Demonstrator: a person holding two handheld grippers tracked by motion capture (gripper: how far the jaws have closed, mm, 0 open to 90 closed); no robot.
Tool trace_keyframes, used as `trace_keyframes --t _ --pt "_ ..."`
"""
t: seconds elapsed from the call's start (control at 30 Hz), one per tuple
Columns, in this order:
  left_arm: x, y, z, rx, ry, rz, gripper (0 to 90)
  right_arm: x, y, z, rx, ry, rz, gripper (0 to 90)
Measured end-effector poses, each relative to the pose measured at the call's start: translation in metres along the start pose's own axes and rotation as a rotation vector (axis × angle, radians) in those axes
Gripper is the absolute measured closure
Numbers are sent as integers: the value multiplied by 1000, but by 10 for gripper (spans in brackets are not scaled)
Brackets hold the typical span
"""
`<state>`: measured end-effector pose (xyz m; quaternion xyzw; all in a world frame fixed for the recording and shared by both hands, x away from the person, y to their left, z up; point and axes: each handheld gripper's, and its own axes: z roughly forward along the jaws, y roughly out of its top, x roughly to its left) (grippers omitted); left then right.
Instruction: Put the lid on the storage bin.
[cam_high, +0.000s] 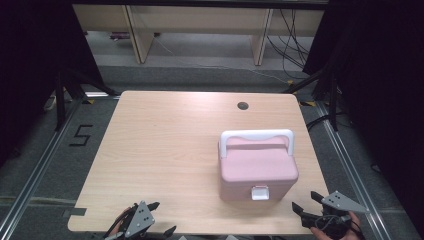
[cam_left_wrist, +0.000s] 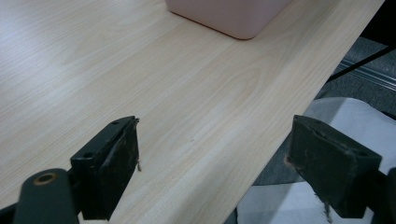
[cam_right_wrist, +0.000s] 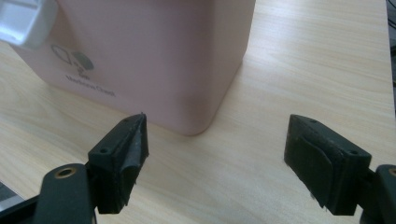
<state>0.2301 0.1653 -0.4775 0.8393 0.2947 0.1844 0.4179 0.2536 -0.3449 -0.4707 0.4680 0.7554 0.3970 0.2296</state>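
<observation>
Pink lidded box (cam_high: 256, 170), white handle (cam_high: 257, 136)

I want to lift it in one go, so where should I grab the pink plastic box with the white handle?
Grip the white handle of the pink plastic box at its middle bar, coming from above. It stands raised over the closed lid, leaving a gap for a jaw underneath.

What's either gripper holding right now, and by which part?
Nothing is held. The left gripper and right gripper are both open over the table's near edge, clear of the pink box.
</observation>
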Motion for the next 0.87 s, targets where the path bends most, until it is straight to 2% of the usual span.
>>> trace_keyframes --t 0.07,0.13,0.2,0.27,0.33,0.4,0.43,0.47,0.5,0.57,0.63,0.77,0.8,0.83,0.87 --pt "0 -1 1 6 -1 6 158 1 -1 1 -6 2 -1 212" --pt "-1 -2 2 6 -4 -5 158 1 -2 3 29 17 -11 199" --pt "-1 -3 5 -5 -5 -18 159 1 -4 5 31 14 -14 191" --pt "0 -4 5 13 3 -6 158 1 -4 6 45 25 -14 170" --pt "1 -4 5 10 -2 -2 158 2 -5 7 69 36 -7 172" --pt "1 -4 4 10 3 -5 158 2 -6 7 61 22 -19 172" --pt "1 -5 5 4 5 -20 158 2 -7 9 68 28 -23 170" --pt "2 -4 5 10 10 -4 158 3 -7 10 77 44 -11 171" --pt "3 -4 4 27 9 6 158 2 -7 10 83 38 -26 170" --pt "4 -4 4 30 7 8 158 2 -8 12 87 40 -28 171" --pt "1 -5 6 6 7 -17 158 2 -9 12 90 40 -28 171" --pt "0 -6 6 7 4 -22 159 2 -9 14 111 48 -36 171" --pt "2 -6 5 24 0 -5 159 3 -10 14 108 49 -32 171" --pt "2 -6 5 24 0 -5 159 3 -10 14 108 49 -32 171" --pt "1 -6 6 12 2 -20 159 2 -10 14 115 53 -39 171"
